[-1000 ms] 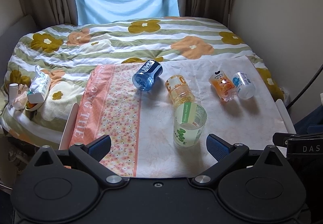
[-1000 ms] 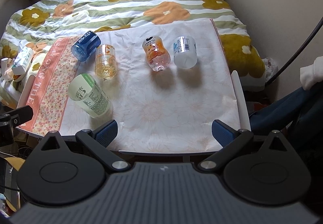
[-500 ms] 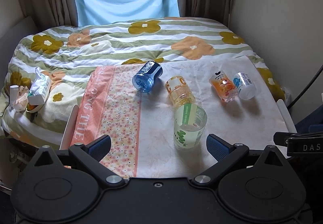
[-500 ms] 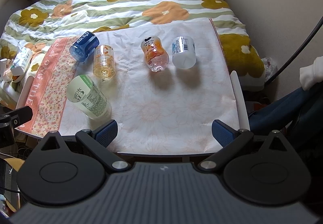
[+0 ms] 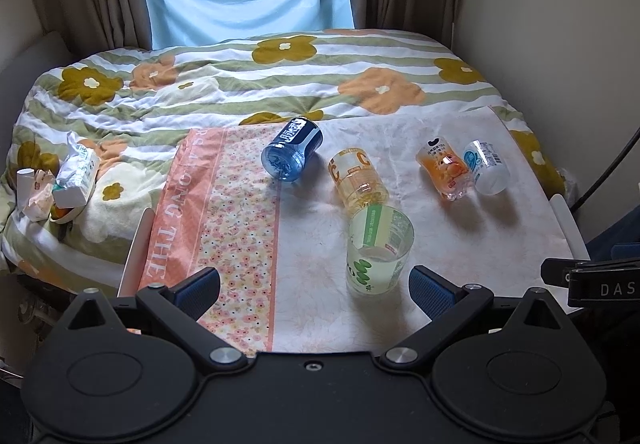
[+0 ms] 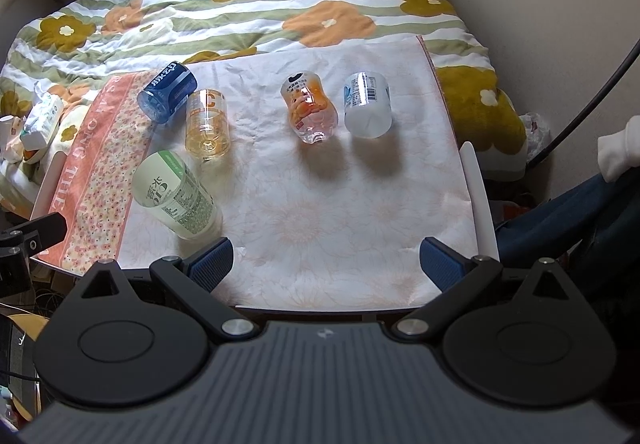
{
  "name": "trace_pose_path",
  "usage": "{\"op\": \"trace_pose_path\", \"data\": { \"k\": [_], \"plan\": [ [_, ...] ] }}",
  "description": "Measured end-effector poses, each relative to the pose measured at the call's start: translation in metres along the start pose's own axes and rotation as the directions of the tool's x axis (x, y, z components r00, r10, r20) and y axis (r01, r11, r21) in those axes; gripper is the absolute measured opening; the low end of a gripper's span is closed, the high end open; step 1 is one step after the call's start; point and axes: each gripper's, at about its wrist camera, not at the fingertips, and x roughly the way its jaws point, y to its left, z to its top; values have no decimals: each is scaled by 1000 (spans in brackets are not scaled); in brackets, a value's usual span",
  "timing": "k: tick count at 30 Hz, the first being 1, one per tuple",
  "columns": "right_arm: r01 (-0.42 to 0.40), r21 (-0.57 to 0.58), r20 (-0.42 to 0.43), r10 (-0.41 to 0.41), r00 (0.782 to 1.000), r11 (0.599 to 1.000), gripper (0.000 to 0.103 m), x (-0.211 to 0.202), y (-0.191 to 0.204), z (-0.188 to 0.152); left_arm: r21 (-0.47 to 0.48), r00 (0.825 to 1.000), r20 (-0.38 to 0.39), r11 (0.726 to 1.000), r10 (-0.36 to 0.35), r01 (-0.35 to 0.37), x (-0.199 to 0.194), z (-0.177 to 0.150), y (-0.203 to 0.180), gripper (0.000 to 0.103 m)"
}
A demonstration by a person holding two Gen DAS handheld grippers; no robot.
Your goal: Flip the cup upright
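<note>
**Five cups down, both grippers empty**

Five cups lie on their sides on the cloth-covered table in front of the bed. In the left wrist view the green cup (image 5: 379, 250) sits lower centre, mouth toward the camera, just ahead of the gripper. The yellow cup (image 5: 357, 179) lies right behind it, close enough that I cannot tell whether they touch. The blue cup (image 5: 292, 154) is up and left of those; the orange cup (image 5: 442, 173) and white cup (image 5: 486, 172) lie side by side at the right, apparently touching.

What could go wrong: these look like light, round plastic cups on a loose cloth (image 5: 460, 244), so a nudge from one finger would likely roll a cup instead of seating it between the pads. A reach for the green cup risks shoving it into the yellow one. A pinch on a thin wall may squash it or let it pop free while being tipped. The wrinkled cloth could also let a righted cup topple.

The left gripper (image 5: 314, 290) is spread wide, holding and touching nothing; the green cup lies between its fingers' line but ahead of them. The right gripper (image 6: 326, 260) is equally wide, empty, at the table's near edge, its left finger (image 6: 210, 256) just beside the green cup's base.
</note>
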Motion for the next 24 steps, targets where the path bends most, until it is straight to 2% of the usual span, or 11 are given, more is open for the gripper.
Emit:
{"op": "trace_pose_path", "data": {
  "k": [8, 14, 19, 24],
  "plan": [
    [2, 1, -7, -2, 1000, 1000, 103, 5, 3, 2, 12, 1000, -7, 1000, -5, 5, 5, 1, -1, 102],
    [2, -1, -6, -2, 1000, 1000, 103, 5, 4, 3, -14, 999, -24, 999, -31, 30, 8, 1, 2, 102],
    [2, -1, -6, -2, 1000, 1000, 103, 5, 4, 4, -9, 1000, -19, 1000, -9, 9, 10, 2, 3, 102],
    [3, 1, -6, -3, 1000, 1000, 103, 6, 6, 5, -23, 1000, -5, 1000, -16, 16, 9, 3, 7, 102]
  ]
}}
